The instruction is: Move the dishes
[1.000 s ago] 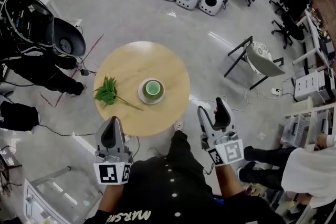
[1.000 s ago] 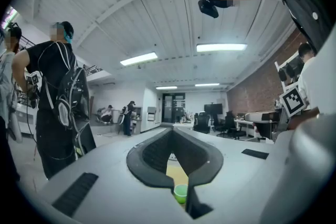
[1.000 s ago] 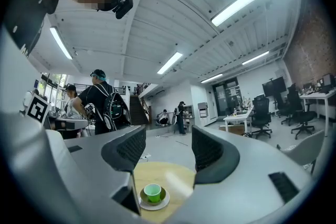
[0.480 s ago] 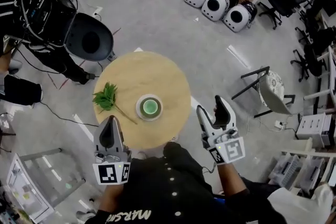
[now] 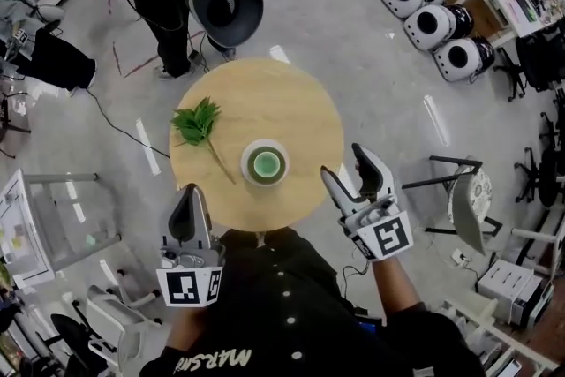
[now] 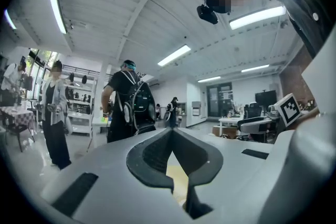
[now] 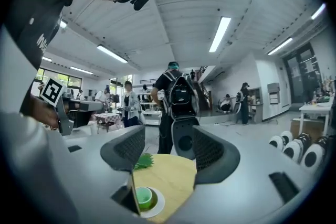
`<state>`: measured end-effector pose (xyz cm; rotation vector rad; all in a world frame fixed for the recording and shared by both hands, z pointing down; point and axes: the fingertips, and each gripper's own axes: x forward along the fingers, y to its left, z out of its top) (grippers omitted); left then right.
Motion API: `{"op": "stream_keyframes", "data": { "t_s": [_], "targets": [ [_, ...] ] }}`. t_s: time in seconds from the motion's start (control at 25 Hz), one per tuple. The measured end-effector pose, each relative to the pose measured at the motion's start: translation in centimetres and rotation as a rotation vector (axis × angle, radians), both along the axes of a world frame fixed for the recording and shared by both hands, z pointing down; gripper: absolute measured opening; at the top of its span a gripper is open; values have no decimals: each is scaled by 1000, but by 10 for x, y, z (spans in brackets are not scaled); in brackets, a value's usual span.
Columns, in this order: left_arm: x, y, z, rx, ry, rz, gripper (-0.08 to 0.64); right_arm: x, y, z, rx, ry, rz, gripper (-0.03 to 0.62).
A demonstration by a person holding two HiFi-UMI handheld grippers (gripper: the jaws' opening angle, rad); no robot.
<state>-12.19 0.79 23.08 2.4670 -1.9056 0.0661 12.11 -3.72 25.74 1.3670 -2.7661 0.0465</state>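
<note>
The green cup sits on its white saucer near the middle of the round worktop, a little toward my side; a leafy sprig lies beside it on the left, apart from the saucer; neither dish is touched yet.

My right tool hovers at the worktop's near right edge, released, jaws well apart and nothing between them; in its own view the cup shows low and left of the gap, so I judge that I must swing it left to centre the dish. My left tool hangs off the near left edge, clenched on nothing, tips meeting.

To do this well, I would come in low and level with the right tool, take the saucer by its rim rather than pinching the cup alone, and close gently; the cup stands loose on the saucer, so any tilt could slide it; I would lift straight up and keep clear of the sprig; the left tool would have to open before it can help.

Writing is scarce: each tool carries square markers, patterns and not words; white lettering on my black shirt shows upside down and seems to begin "MARS"; I cannot read the rest; the dishes bear no label.
</note>
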Motion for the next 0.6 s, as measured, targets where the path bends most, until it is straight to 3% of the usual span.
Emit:
{"op": "stream_keyframes", "data": {
  "t_s": [0.28, 0.44, 0.6],
  "targets": [
    [-23, -4, 21, -50, 5, -6, 9, -68, 4, 55, -70, 79, -254, 287],
    [-27, -7, 39, -89, 17, 17, 9, -93, 13, 111, -155, 252, -392, 298],
    [-26, -7, 69, -150, 34, 54, 9, -113, 12, 164, -236, 374, -444, 328]
  ]
}}
